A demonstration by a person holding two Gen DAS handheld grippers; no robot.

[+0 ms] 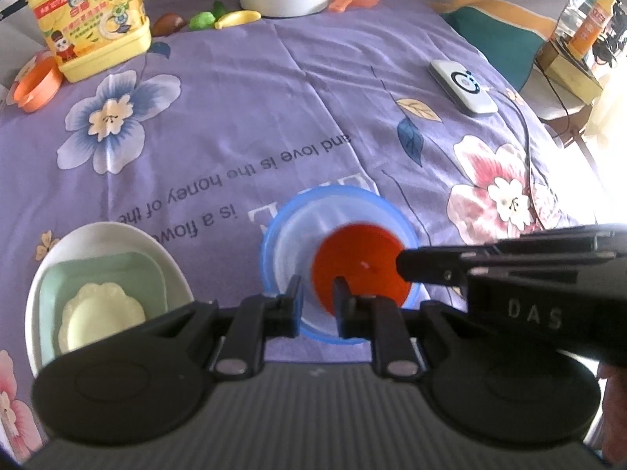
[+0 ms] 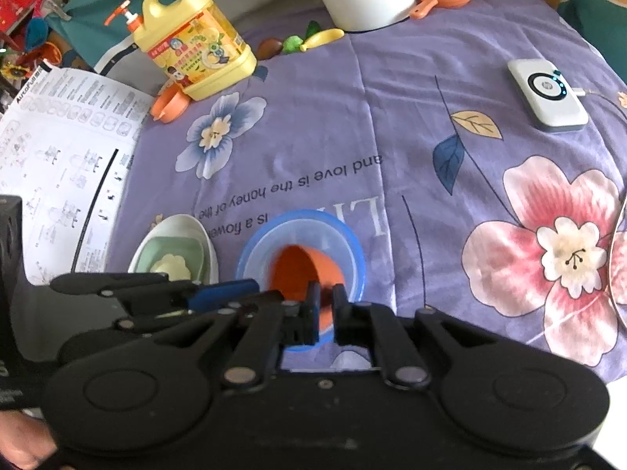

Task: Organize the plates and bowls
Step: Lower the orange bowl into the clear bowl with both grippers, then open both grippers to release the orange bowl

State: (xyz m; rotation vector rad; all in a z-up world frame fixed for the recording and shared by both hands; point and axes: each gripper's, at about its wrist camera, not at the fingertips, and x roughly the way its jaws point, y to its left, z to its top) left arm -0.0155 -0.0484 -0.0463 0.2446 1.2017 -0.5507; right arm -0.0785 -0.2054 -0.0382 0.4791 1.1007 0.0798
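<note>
So, quick rundown from where I'm standing:

Cloth: purple flowered tablecloth (image 2: 392, 117), soft and a bit creased, so dishes could slide on it.
Stack: white oval plate (image 1: 98, 235) with a pale green square dish (image 1: 149, 270) and a small cream scalloped plate (image 1: 102, 317) nested inside, sitting just left of the bowls.
Bowls: translucent blue plastic bowl (image 1: 274, 243) on the cloth, small orange plastic bowl (image 1: 360, 262) inside it. Both look light, stiff and slick, so I'd grab by the rim.
Left gripper (image 1: 317, 293): jaws narrowed around the blue bowl's near rim; true contact I can't tell.
Right gripper (image 2: 325, 301): pinching the orange bowl's rim, looks like.
</note>
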